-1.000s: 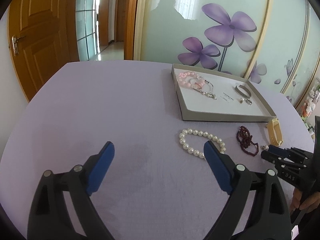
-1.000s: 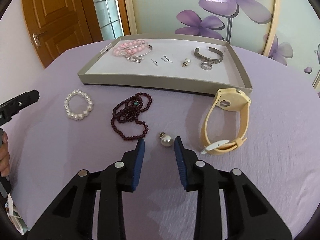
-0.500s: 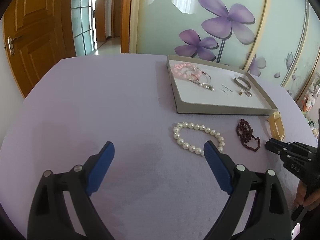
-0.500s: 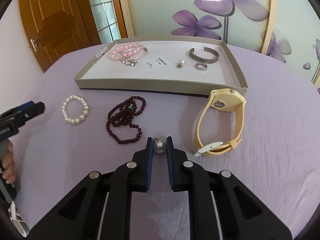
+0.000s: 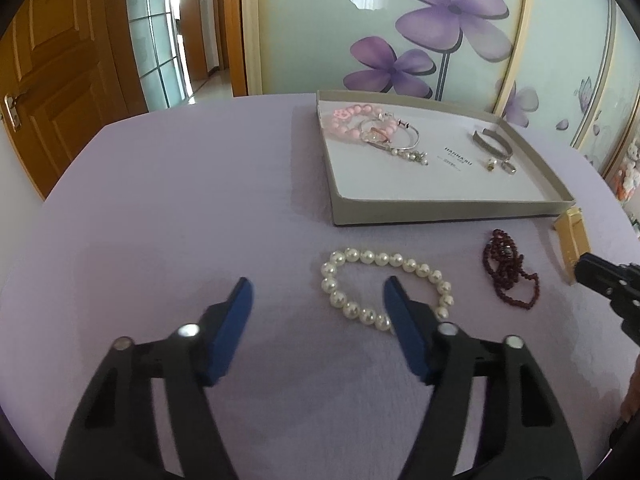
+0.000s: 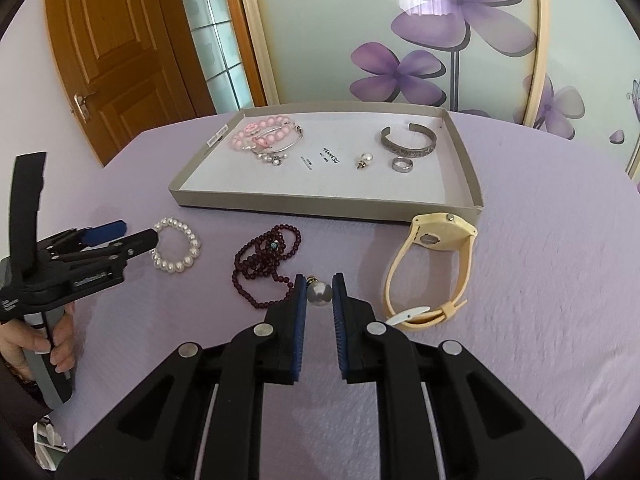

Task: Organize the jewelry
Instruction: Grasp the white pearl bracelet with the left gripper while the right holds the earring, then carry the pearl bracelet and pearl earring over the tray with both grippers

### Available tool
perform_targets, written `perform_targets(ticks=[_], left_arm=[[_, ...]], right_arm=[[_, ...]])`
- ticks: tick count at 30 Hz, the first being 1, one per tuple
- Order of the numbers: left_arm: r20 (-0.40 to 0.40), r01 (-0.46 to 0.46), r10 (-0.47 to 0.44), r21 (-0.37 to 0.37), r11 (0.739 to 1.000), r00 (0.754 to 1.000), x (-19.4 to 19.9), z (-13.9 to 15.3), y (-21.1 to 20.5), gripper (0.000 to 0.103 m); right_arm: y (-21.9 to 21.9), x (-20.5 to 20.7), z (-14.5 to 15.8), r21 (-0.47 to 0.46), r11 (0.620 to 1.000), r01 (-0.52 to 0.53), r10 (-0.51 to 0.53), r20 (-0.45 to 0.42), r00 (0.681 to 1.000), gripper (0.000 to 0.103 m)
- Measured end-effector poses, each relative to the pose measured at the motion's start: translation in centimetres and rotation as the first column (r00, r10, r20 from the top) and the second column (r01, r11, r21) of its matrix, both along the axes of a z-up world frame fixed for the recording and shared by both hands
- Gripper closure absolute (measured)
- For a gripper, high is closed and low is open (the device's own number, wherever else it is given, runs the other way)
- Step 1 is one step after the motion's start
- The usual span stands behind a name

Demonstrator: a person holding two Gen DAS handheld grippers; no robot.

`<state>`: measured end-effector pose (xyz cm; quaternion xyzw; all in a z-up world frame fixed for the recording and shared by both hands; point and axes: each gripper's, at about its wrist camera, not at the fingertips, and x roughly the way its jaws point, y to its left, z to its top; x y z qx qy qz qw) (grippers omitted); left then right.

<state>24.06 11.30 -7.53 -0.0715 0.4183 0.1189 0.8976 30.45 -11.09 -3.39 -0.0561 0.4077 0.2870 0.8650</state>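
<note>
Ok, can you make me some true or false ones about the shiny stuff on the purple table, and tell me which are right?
1. The right gripper is pinching a pearl earring. True.
2. The white pearl bracelet is lying inside the tray. False: it lies on the purple cloth in front of the tray.
3. The pink bead bracelet is in the tray. True.
4. The cream watch is in the tray. False: it sits on the cloth, just outside the tray's near corner.
5. The left gripper is holding the dark red beads. False: its jaws are closing near the pearl bracelet and hold nothing.
</note>
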Motion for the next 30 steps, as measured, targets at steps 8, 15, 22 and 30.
perform_targets(ticks=[8,15,22,30], left_arm=[[-0.029,0.023,-0.022,0.033,0.999,0.999,1.5,-0.7,-0.3,0.068],[-0.033,0.073,-0.071,0.064,0.995,0.997,1.8,-0.6,-1.8,0.093],[0.012,0.096,-0.096,0.022,0.995,0.995,0.5,0.4,-1.9,0.094],[0.119,0.122,-0.122,0.013,0.992,0.985,-1.3,4.7,-2.9,0.094]], right_arm=[[-0.2,0.3,-0.1,-0.001,1.000,-0.002,0.002,-0.009,1.000,0.089],[-0.1,0.1,0.1,0.006,1.000,-0.005,0.005,-0.007,1.000,0.089],[-0.3,-0.3,0.6,0.010,1.000,-0.004,0.004,0.005,1.000,0.089],[-0.6,-0.8,1.9,0.031,1.000,-0.002,0.001,0.035,0.999,0.089]])
